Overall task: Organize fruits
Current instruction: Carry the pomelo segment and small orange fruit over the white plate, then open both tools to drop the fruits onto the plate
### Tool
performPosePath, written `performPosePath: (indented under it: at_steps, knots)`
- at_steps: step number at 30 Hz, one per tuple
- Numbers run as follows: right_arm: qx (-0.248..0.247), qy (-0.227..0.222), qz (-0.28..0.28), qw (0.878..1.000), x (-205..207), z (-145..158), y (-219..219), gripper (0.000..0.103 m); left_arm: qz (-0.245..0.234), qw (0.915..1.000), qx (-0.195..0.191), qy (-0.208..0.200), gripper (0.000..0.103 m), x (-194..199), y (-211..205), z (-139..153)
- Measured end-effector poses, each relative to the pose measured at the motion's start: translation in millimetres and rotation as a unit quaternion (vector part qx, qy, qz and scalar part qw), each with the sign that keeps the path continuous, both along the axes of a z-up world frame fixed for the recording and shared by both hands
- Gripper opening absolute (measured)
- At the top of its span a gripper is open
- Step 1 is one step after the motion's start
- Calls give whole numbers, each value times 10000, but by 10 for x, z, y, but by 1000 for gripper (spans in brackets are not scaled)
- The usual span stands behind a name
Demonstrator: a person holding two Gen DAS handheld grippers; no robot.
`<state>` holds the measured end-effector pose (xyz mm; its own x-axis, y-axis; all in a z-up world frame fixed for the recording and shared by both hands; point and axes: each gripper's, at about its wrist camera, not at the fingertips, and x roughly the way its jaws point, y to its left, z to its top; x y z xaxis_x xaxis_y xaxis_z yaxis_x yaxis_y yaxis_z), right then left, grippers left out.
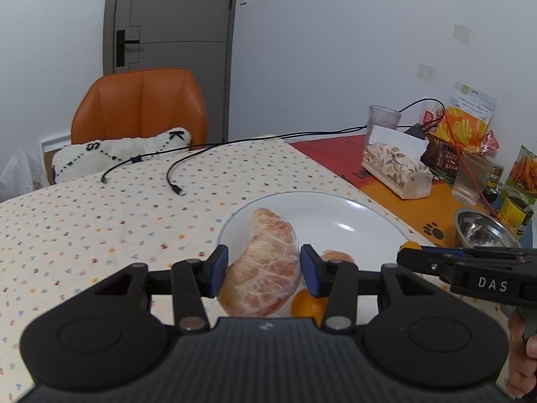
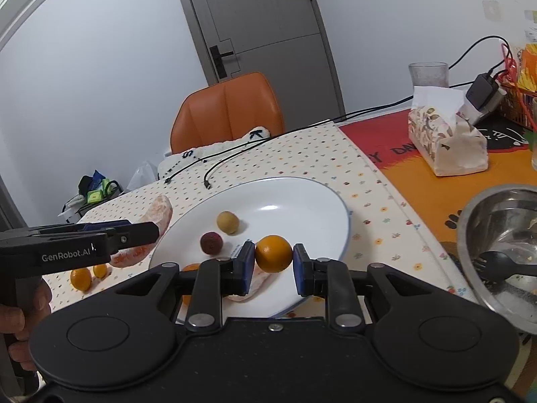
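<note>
My left gripper (image 1: pixel 264 270) is shut on a peeled pomelo segment (image 1: pixel 265 265) and holds it above the near left edge of the white plate (image 1: pixel 335 211). In the right wrist view the left gripper (image 2: pixel 144 231) shows at the left with the pomelo segment (image 2: pixel 161 215). My right gripper (image 2: pixel 273 262) is shut on a small orange (image 2: pixel 273 253) above the plate (image 2: pixel 302 201). On the plate lie a tan longan (image 2: pixel 227 222), a dark red lychee (image 2: pixel 211 242) and another pomelo piece (image 2: pixel 255 285). Two small kumquats (image 2: pixel 81 278) lie on the tablecloth left of the plate.
A steel bowl (image 2: pixel 470 221) with a black spoon stands right of the plate. A tissue box (image 2: pixel 446 144), a plastic cup (image 2: pixel 428 74), a charger and snack bags stand at the back right. Two black cable ends (image 1: pixel 178 189) lie on the dotted cloth. An orange chair (image 1: pixel 141 107) stands behind the table.
</note>
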<state>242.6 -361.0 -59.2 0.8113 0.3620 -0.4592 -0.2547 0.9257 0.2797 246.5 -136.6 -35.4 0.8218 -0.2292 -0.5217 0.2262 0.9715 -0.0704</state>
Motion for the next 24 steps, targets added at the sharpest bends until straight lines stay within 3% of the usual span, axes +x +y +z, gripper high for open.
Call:
performPosePath:
  at_steps: [12, 14, 17, 24]
  knots:
    - [20, -44, -59, 10000, -5, 45, -82, 23, -397, 9988, 112, -246, 46, 173, -389, 71]
    - [21, -49, -56, 10000, -7, 47, -87, 23, -484, 9980, 167, -377, 50, 154, -433, 105]
    - [18, -49, -50, 10000, 3, 49, -92, 23, -415, 9980, 301, -381, 55, 117, -449, 127]
    - [101, -87, -77, 9999, 20, 51, -82, 24, -234, 9993, 209, -215, 61, 69, -318, 127]
